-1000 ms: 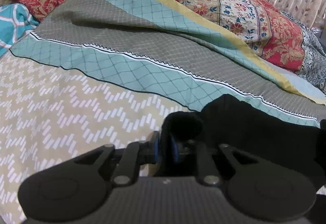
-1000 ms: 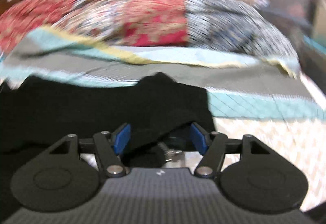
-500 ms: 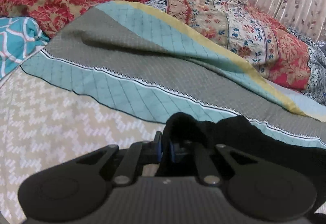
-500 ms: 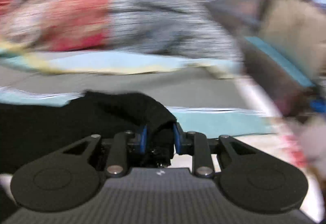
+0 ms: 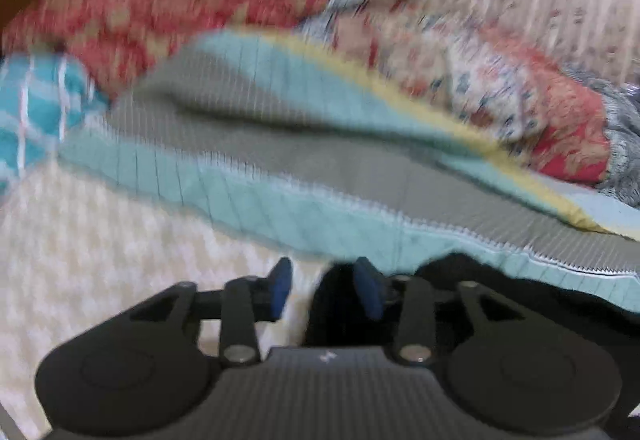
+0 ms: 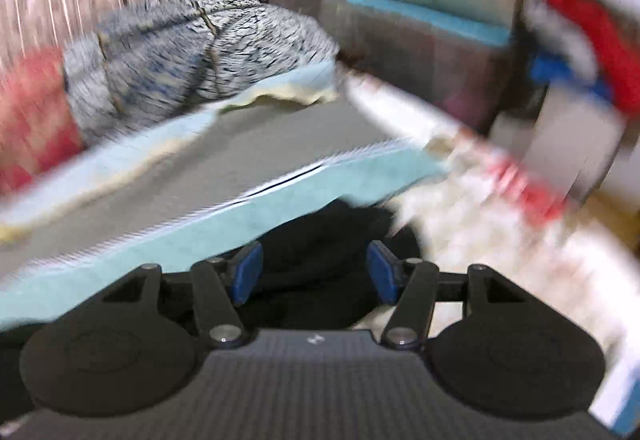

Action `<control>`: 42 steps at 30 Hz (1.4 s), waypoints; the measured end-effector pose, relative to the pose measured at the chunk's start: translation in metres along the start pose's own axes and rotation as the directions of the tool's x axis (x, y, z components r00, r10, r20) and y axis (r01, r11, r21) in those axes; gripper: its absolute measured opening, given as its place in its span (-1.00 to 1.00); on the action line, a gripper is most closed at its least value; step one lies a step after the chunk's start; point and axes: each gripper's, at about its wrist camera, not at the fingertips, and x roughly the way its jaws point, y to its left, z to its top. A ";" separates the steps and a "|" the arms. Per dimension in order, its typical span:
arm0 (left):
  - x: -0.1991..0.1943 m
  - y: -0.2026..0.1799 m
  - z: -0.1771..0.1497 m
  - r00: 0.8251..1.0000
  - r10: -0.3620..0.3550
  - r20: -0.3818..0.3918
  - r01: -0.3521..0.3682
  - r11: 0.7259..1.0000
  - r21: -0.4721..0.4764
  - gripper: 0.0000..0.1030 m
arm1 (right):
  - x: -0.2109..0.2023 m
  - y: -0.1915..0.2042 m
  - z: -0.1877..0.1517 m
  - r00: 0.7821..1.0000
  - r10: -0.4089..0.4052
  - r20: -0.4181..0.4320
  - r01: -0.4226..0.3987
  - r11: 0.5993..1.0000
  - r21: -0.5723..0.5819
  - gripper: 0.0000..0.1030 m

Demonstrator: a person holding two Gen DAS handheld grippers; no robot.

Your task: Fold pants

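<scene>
The black pants (image 5: 500, 304) lie on the patterned bedsheet (image 5: 100, 260). In the left wrist view my left gripper (image 5: 324, 290) is open, its blue pads apart, with a black fold of the pants against the right pad. In the right wrist view my right gripper (image 6: 316, 274) is open too, its pads wide apart over a bunched end of the pants (image 6: 320, 240). Both views are motion-blurred.
A teal, grey and yellow cover (image 5: 320, 144) and red floral quilts (image 5: 560, 128) are heaped along the back of the bed. A grey patterned pillow (image 6: 192, 40) lies at the far right. Boxes and clutter (image 6: 440, 40) stand beyond the bed's right edge.
Both grippers have opened and let go of the pants; half a second ago each was shut on black fabric. Both cameras are swinging, and the right one has turned further right.
</scene>
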 end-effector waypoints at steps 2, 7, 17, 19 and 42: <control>-0.005 -0.012 0.002 0.999 -0.010 0.052 0.003 0.992 0.127 -0.07 | 0.006 -0.004 0.001 0.999 0.043 -0.034 -0.039 0.994 0.099 0.17; 0.009 -0.062 0.002 0.991 -0.129 0.031 0.105 0.905 0.412 0.28 | 0.025 0.005 0.014 0.997 0.053 -0.063 -0.038 0.975 0.220 0.17; 0.070 -0.106 -0.035 0.986 -0.074 -0.147 0.146 0.805 0.575 -0.70 | 0.106 -0.003 0.012 0.960 -0.119 -0.255 0.199 0.928 0.314 0.11; 0.061 -0.103 -0.041 0.991 -0.075 -0.108 0.126 0.784 0.608 -0.85 | 0.102 -0.003 0.007 0.968 -0.142 -0.209 0.203 0.930 0.308 -0.83; -0.213 -0.008 -0.132 0.972 -0.210 0.107 0.148 0.898 0.414 -0.82 | -0.155 -0.177 -0.141 0.992 0.122 0.046 -0.126 0.825 0.551 -0.83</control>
